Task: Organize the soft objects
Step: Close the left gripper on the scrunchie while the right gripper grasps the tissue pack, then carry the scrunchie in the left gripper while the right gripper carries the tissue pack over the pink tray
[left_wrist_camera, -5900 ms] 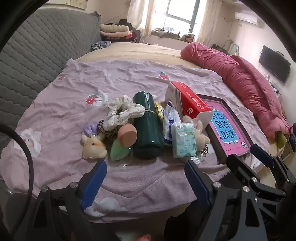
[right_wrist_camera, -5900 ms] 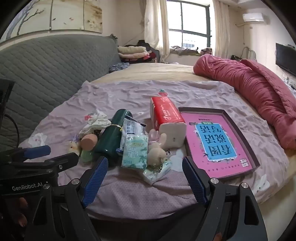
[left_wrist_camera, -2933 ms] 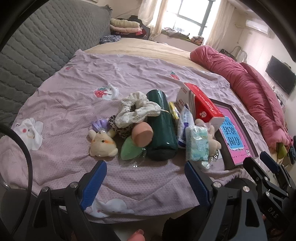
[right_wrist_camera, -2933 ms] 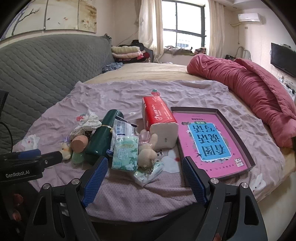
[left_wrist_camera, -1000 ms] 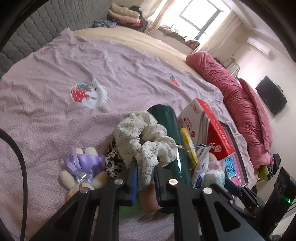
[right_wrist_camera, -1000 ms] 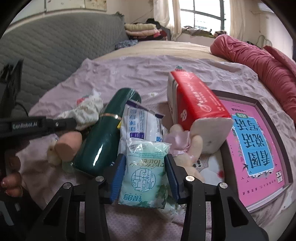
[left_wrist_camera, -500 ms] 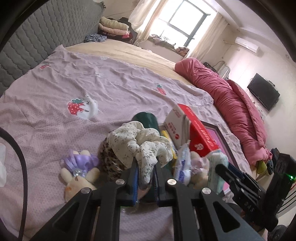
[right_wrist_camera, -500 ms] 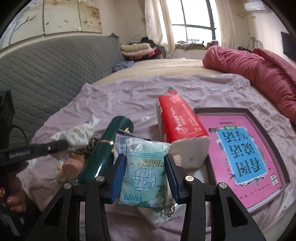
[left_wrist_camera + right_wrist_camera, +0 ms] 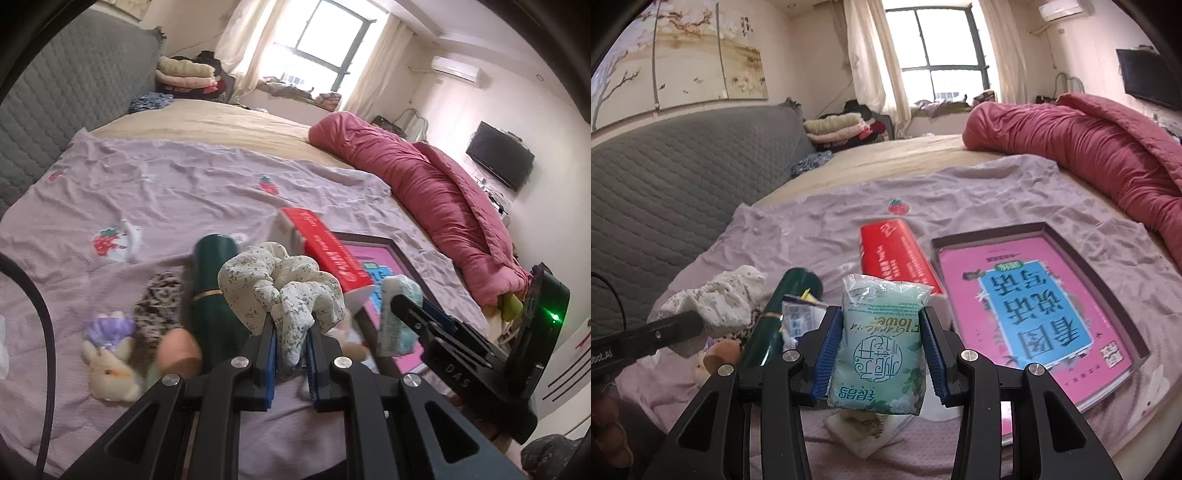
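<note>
My left gripper [image 9: 290,345] is shut on a cream floral scrunchie [image 9: 280,286] and holds it above the pile on the lilac bedspread [image 9: 166,192]. My right gripper [image 9: 881,343] is shut on a pale green tissue pack [image 9: 881,343] and holds it above the bed; it also shows in the left wrist view [image 9: 400,317]. Under them lie a dark green bottle [image 9: 214,291], a leopard scrunchie [image 9: 157,301], a peach sponge [image 9: 179,349], a small bunny plush [image 9: 109,367] and a red tissue box [image 9: 894,254].
A dark-framed tray with a pink and blue book cover [image 9: 1038,306] lies to the right of the red box. A rolled red quilt [image 9: 1089,147] runs along the right side. A grey quilted headboard [image 9: 665,184] is on the left. Another tissue pack [image 9: 864,430] lies below the held one.
Both grippers have risen with their loads. The scrunchie has come up off the pile, and the tissue pack now hangs higher above the bed.
</note>
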Motion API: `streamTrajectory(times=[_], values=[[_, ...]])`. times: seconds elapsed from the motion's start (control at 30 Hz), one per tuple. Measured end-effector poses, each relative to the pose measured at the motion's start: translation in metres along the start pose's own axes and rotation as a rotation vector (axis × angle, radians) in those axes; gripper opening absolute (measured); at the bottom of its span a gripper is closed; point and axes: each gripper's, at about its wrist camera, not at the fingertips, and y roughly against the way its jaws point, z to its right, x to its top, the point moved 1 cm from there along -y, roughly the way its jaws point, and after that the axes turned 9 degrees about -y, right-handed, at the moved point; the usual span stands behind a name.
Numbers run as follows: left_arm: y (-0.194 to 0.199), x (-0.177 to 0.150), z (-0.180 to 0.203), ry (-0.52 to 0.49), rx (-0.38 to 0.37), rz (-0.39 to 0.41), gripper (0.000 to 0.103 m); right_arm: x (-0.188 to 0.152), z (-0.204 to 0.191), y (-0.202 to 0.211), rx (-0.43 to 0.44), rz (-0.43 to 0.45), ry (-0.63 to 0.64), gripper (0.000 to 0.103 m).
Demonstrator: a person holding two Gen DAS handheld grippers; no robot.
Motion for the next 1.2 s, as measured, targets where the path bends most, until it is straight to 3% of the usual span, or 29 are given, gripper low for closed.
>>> streamTrajectory(times=[0.2,0.57,0.83,1.2], values=[[-0.009,0.006,0.042,-0.067,-0.028,-0.005,0.014,0.009,0.023,0.009,-0.022,0.04,-0.059,0.044],[-0.039,0.013,0.116,-0.2,-0.074,-0.039,0.014,0.027,0.11,0.028,-0.17,0.119,-0.241,0.044],[-0.084,0.012,0.163,-0.266,-0.137,-0.102,0.014,0.03,0.156,0.038,-0.297,0.169,-0.277,0.044],[-0.153,-0.01,0.2,-0.341,-0.162,-0.227,0.014,0.028,0.184,0.038,-0.326,0.163,-0.332,0.044]])
